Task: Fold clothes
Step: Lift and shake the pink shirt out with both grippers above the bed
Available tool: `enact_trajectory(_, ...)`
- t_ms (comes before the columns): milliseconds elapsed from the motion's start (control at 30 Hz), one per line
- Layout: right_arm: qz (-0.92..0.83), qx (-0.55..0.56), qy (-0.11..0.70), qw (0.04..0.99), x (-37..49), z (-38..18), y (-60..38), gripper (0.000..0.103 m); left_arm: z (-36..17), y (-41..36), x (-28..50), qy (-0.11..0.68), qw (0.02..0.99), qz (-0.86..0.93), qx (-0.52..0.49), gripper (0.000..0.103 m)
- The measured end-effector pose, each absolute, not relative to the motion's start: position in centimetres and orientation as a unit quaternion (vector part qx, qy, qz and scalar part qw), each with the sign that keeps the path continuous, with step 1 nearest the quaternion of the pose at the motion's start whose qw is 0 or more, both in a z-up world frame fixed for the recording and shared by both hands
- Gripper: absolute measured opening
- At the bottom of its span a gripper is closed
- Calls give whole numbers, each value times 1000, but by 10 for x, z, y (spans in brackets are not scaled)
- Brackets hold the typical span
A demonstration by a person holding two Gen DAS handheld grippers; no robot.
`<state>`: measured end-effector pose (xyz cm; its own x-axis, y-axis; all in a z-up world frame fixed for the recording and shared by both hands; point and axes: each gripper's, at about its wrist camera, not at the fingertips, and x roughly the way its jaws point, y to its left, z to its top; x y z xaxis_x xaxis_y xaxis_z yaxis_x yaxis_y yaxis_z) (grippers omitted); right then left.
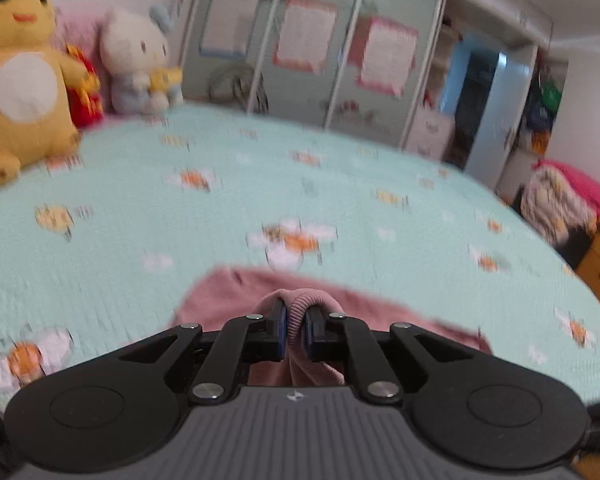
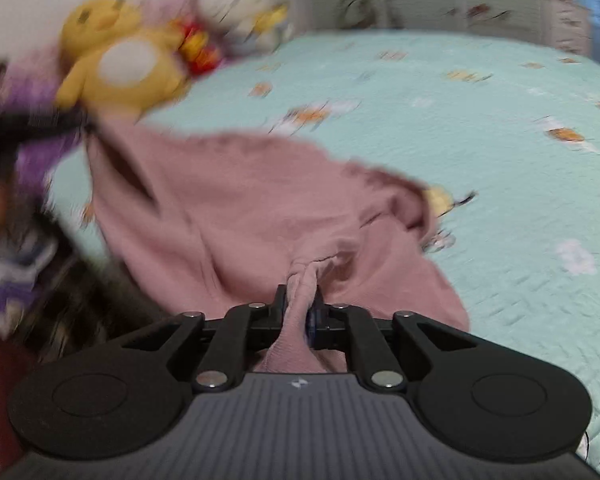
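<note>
Two grippers each pinch a bit of the same pink garment [image 2: 236,216], which lies partly spread on a bed with a pale green quilted bedspread [image 1: 140,208] printed with orange and white flowers. Seen from the left wrist, the left gripper [image 1: 295,320] has its jaws nearly together on a ribbed edge of the cloth, which loops over the fingertips and hangs down between them; little else of the garment shows there beyond a low pink fold just past the fingers. That view looks across the bare bedspread to a yellow plush toy [image 1: 18,80] and a white plush toy [image 1: 138,60] at the far side, tall cabinet doors [image 1: 308,52] with papers stuck on them, and a heap of fabric [image 1: 556,200] off the bed to the right. From the right wrist, the right gripper [image 2: 299,302] has its jaws drawn close on a bunched, gathered fold, and most of the garment is visible, stretching up and to the left to a raised corner beside the blurred yellow toy. Only this view takes in a person's purple sleeve [image 2: 32,152] at the left edge, heavily blurred.
</note>
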<state>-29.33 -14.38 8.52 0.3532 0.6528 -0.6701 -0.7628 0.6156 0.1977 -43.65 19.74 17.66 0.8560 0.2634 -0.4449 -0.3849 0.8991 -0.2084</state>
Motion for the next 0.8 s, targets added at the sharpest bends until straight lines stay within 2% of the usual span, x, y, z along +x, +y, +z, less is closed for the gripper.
enact_trajectory(133, 430, -97, 372, 817, -303, 72, -133, 32, 189, 199, -447, 191, 953, 182, -147, 9)
enact_trajectory(200, 424, -112, 367, 820, -307, 73, -131, 44, 191, 199, -450, 188, 953, 187, -147, 9)
enact_trajectory(233, 422, -124, 360, 822, -308, 76, -131, 47, 191, 198, -451, 188, 953, 188, -145, 9)
enact_trajectory(333, 421, -156, 324, 833, -314, 91, -131, 52, 191, 196, -451, 189, 953, 191, -142, 9)
enact_trajectory(400, 427, -165, 293, 839, -319, 103, -130, 69, 193, 198, -450, 189, 953, 187, -147, 9)
enact_trajectory(467, 446, -171, 271, 836, -325, 112, -128, 72, 194, 197, -448, 188, 954, 185, -145, 9)
enact_trajectory(733, 447, -246, 311, 802, -327, 64, -88, 70, 197, 198, -447, 190, 954, 181, -142, 9)
enact_trajectory(767, 444, -240, 322, 801, -324, 60, -87, 58, 197, 199, -445, 193, 954, 181, -140, 9)
enact_trajectory(800, 442, -233, 331, 800, -321, 57, -87, 32, 197, 200, -443, 196, 954, 181, -139, 9)
